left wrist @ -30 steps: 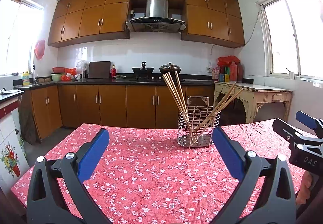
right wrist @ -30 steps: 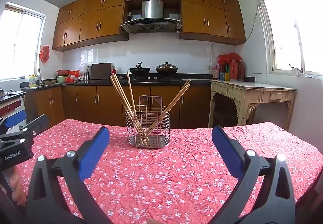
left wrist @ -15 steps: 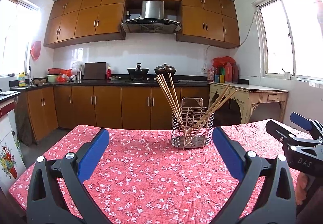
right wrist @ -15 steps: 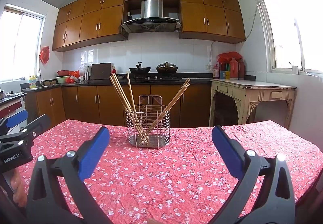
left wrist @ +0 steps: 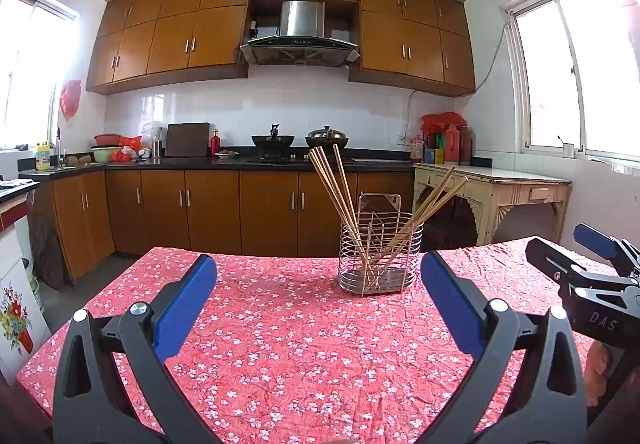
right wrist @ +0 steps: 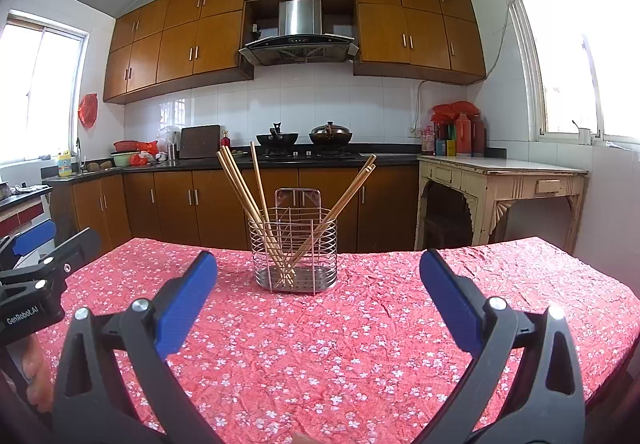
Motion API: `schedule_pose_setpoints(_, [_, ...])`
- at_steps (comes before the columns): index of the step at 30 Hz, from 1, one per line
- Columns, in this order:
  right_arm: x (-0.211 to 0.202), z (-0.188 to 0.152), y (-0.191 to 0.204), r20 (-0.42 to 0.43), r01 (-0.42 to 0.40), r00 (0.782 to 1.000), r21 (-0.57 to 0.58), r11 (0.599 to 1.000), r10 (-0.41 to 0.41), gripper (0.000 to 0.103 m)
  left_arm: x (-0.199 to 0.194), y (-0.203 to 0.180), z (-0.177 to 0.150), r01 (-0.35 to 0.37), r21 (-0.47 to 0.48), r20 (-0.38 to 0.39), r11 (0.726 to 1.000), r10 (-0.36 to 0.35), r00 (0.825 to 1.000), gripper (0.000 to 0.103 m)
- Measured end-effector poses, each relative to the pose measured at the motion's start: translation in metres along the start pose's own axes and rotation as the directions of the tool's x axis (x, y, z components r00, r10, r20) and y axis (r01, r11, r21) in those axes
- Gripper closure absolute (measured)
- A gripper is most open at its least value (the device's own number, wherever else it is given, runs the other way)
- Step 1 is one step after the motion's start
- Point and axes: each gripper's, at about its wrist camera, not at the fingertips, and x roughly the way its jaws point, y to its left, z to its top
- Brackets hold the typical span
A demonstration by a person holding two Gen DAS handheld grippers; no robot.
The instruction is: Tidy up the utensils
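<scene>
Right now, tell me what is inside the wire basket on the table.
The wire basket holds wooden chopsticks, leaning out left and right. Wire dividers show inside; which compartment each sits in cannot be told.

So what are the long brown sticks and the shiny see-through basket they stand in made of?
The long tan sticks look like bamboo or wood chopsticks: matte, pale brown, thin and straight. I can't tell which of the two. The round wire basket looks like polished metal, probably stainless steel: thin silvery rings and a shiny base that catches the light.
</scene>
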Motion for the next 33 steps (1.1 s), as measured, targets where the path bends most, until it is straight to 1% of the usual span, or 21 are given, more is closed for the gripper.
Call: schedule_pose_setpoints(33, [-0.0012,0.0000,0.0026,0.005,0.001,1.000,0.008,1.000,-0.001,0.004,-0.0023,-0.0033,0.0014,0.001,-0.002,0.001,1.000,-0.001,1.000,0.002])
